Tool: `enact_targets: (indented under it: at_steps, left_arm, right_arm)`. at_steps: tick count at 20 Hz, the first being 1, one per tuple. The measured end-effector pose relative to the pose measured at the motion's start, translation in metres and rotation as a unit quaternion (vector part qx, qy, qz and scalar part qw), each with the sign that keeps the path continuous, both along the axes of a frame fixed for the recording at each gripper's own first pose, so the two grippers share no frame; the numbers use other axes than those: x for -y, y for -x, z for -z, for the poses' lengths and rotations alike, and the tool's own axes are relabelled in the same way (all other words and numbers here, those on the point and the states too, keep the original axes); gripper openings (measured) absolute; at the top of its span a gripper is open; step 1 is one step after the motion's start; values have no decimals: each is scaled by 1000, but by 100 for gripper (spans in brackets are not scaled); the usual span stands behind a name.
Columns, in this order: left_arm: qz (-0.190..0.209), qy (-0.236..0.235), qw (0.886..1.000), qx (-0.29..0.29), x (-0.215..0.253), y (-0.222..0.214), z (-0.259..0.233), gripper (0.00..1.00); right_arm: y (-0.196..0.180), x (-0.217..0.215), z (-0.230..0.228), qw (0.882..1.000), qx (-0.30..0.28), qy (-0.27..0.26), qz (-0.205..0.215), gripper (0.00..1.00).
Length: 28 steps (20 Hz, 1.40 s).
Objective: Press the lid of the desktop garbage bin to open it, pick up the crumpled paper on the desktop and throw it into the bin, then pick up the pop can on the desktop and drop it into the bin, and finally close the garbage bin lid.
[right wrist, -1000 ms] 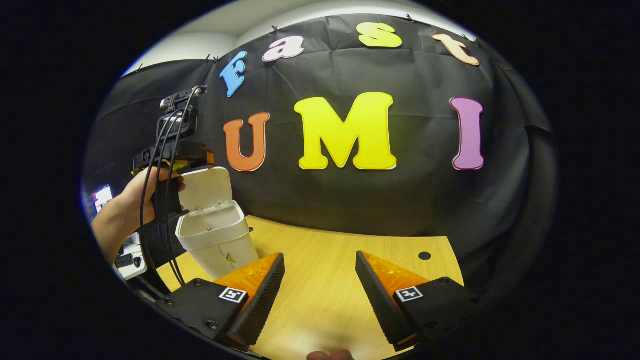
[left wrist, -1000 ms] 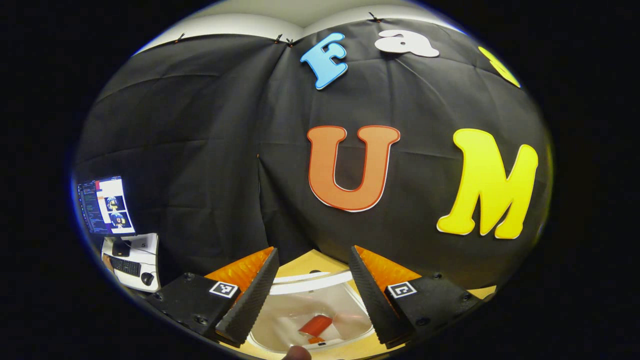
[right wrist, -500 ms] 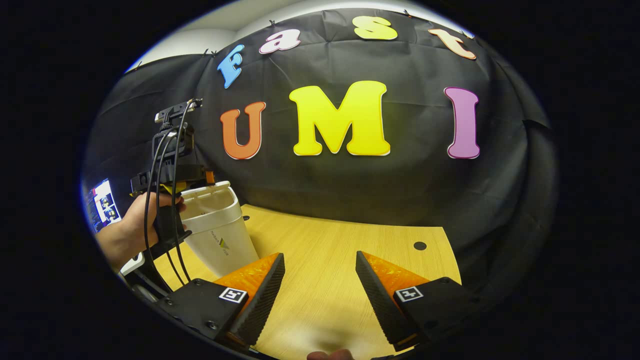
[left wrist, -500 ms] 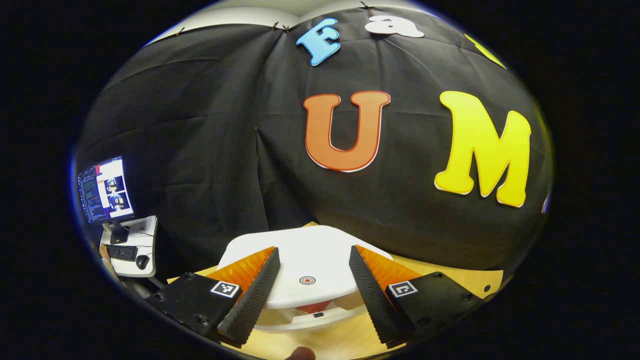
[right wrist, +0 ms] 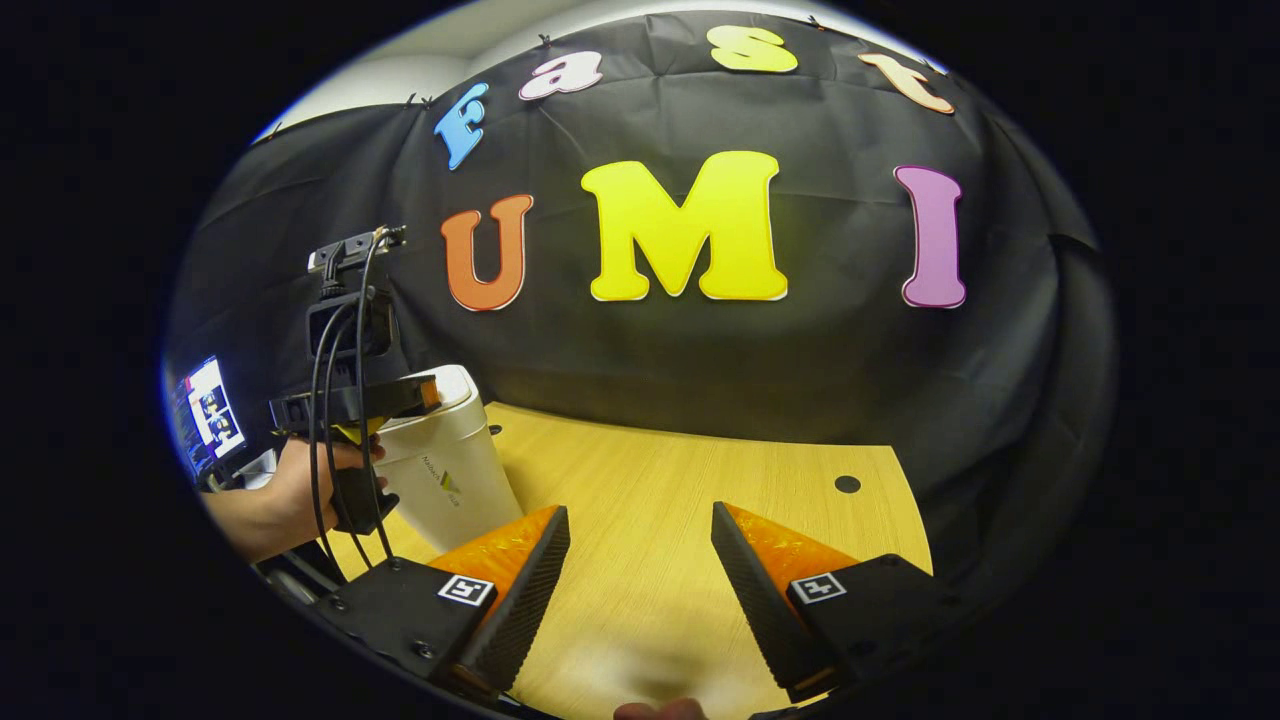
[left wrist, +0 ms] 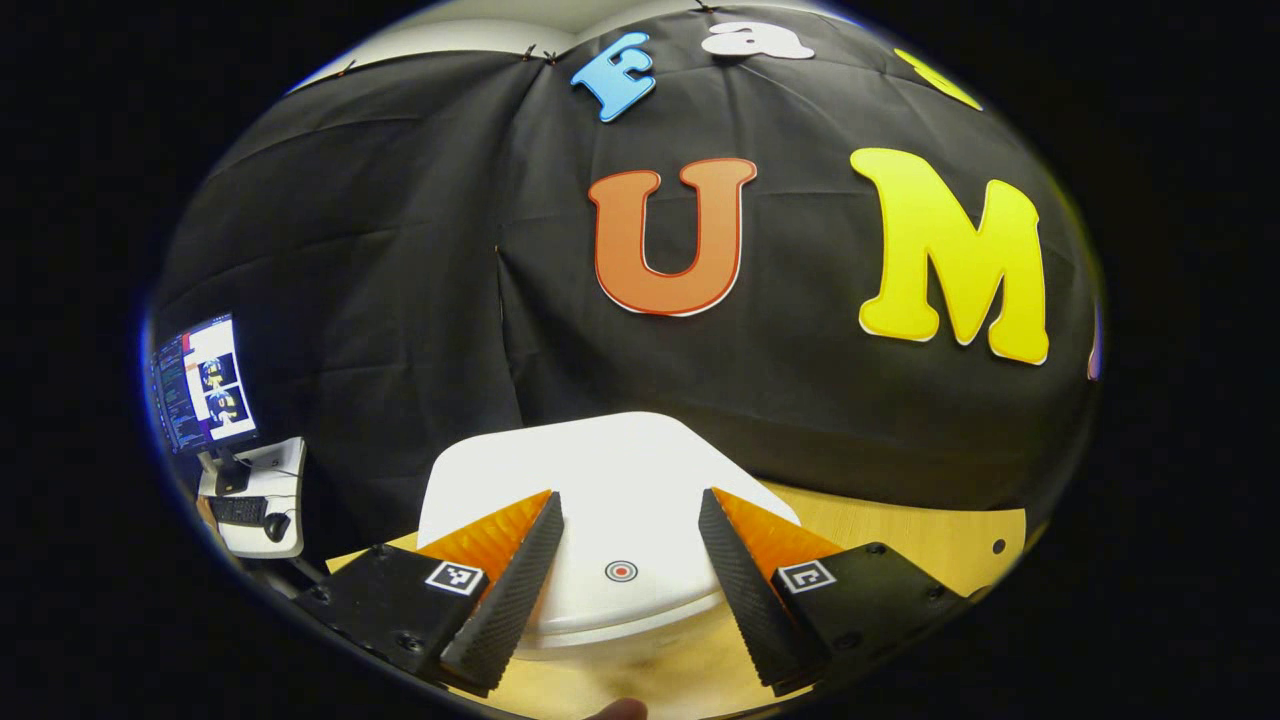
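Bin lid (left wrist: 610, 490) btwn left gripper (left wrist: 625, 590) fingers

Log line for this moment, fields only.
stage: closing bin | lid: down on bin | left gripper: open, over lid | right gripper: open, empty, above table | paper, can: not on visible table

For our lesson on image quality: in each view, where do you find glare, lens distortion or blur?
Left gripper view: the bin lid is washed out to near-featureless white. Right gripper view: the fisheye bows the table edge into a curve, and the tabletop nearest the lens, between the right gripper fingers, is smeared and soft.
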<state>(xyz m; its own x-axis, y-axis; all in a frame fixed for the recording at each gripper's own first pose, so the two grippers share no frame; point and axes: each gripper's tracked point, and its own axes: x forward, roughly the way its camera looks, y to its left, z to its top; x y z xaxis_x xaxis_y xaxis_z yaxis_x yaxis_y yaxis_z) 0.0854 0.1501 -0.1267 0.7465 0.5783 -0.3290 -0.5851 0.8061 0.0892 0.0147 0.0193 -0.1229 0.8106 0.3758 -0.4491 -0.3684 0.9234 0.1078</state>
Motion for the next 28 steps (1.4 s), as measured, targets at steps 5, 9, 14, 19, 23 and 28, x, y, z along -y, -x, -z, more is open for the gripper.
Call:
enact_targets:
  at_steps: [5, 9, 14, 19, 23, 28]
  left_arm:
    - [4, 3, 1000, 15, -1, 1, 7, 91]
    - [14, 4, 1000, 25, 0, 2, 11, 91]
    - [16, -2, 999, 48, 0, 1, 7, 91]
    - [47, -10, 998, 49, 5, -4, -1, 90]
    - [91, 3, 991, 93, 19, -6, -33, 97]
    - [192, -44, 969, 150, 56, 10, -101, 97]
  right_arm:
    - [0, -3, 2, 1000, -3, -3, 1, 90]
    - [1, -7, 5, 1000, -6, -5, -1, 90]
    - [2, -9, 9, 1000, -9, -7, 0, 92]
    - [-6, -5, -1, 1000, 10, -10, 16, 92]
    - [-12, -2, -18, 998, 38, -13, 39, 92]
    - [-16, -1, -69, 991, 123, -8, 59, 92]
